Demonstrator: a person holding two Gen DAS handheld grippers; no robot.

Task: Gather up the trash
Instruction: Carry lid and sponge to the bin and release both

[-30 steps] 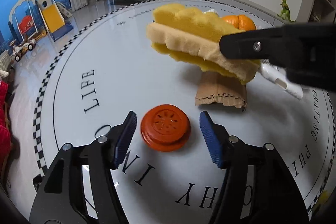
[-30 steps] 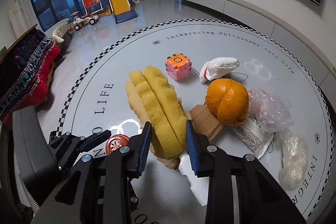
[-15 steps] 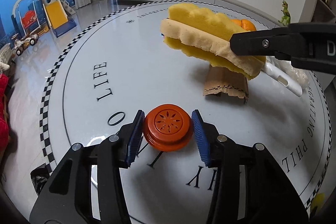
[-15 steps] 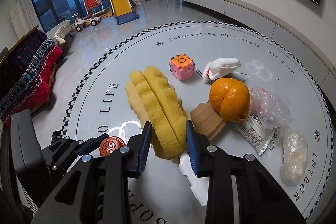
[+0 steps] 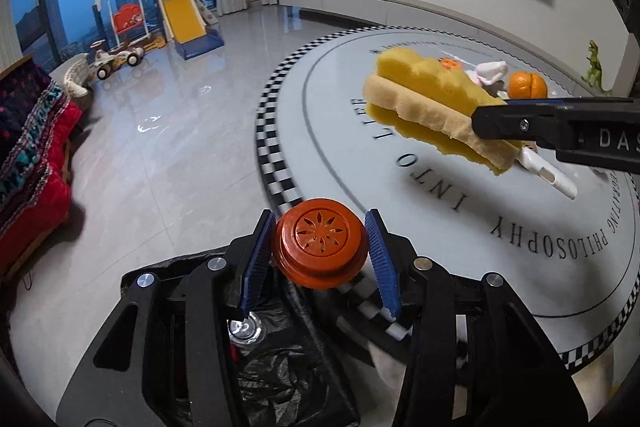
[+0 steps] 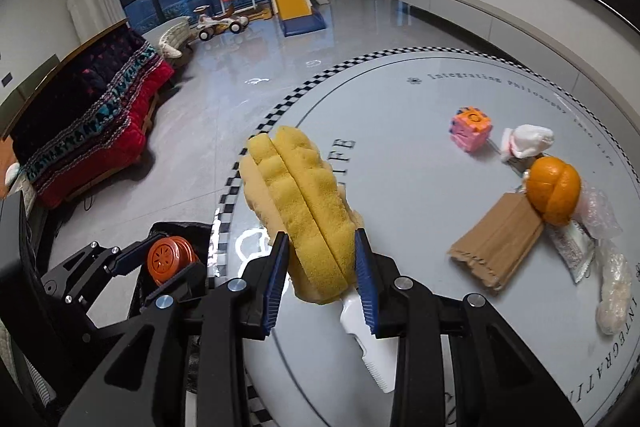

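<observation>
My left gripper (image 5: 320,259) is shut on an orange round lid (image 5: 322,245) and holds it off the table's left edge, above a black trash bag (image 5: 280,367). The lid (image 6: 170,259) and bag (image 6: 180,231) also show at lower left in the right wrist view. My right gripper (image 6: 320,275) is shut on a yellow sponge brush (image 6: 304,211) with a white handle (image 6: 372,351), held above the white round table (image 6: 420,131). The sponge (image 5: 432,99) shows at right in the left wrist view.
On the table lie a cardboard piece (image 6: 496,243), an orange (image 6: 554,189), a pink cube toy (image 6: 468,129), a white crumpled wrapper (image 6: 528,139), plastic bags (image 6: 612,279) and a foil packet (image 6: 572,247). A red sofa (image 6: 92,131) stands to the left.
My left gripper closed on the orange lid, lifted it off the table and carried it left past the edge over the trash bag. The right gripper shifted left with the sponge.
</observation>
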